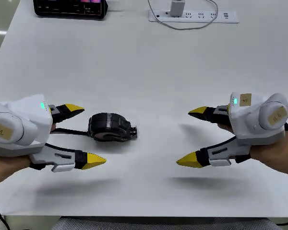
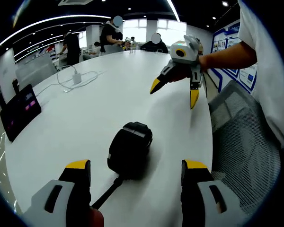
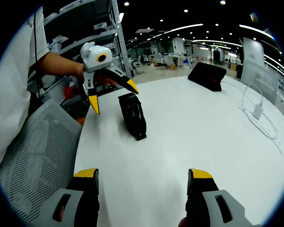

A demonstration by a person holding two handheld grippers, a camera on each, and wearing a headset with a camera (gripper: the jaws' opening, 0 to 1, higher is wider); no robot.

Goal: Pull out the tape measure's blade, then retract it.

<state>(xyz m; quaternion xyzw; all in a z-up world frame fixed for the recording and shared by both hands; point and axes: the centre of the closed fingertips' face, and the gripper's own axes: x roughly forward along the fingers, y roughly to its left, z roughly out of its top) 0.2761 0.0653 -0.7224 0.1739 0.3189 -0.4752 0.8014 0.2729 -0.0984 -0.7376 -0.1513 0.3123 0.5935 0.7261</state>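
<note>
A black tape measure (image 1: 110, 127) lies on its side on the white table (image 1: 149, 72), blade drawn in, its tip hook pointing right. Its black strap trails left toward my left gripper (image 1: 86, 135), which stands open with its yellow-tipped jaws either side of the case's left end, not touching it. In the left gripper view the tape measure (image 2: 130, 147) sits just ahead of the open left gripper (image 2: 137, 166). My right gripper (image 1: 194, 136) hangs open to the right, well apart from the tape. The right gripper view shows the tape measure (image 3: 133, 115) far ahead of the right gripper (image 3: 143, 175).
A dark tablet (image 1: 70, 8) lies at the table's far left and a white power strip (image 1: 194, 16) with a cable at the far right. A grey mesh chair (image 2: 241, 137) stands at the near table edge. People stand in the background.
</note>
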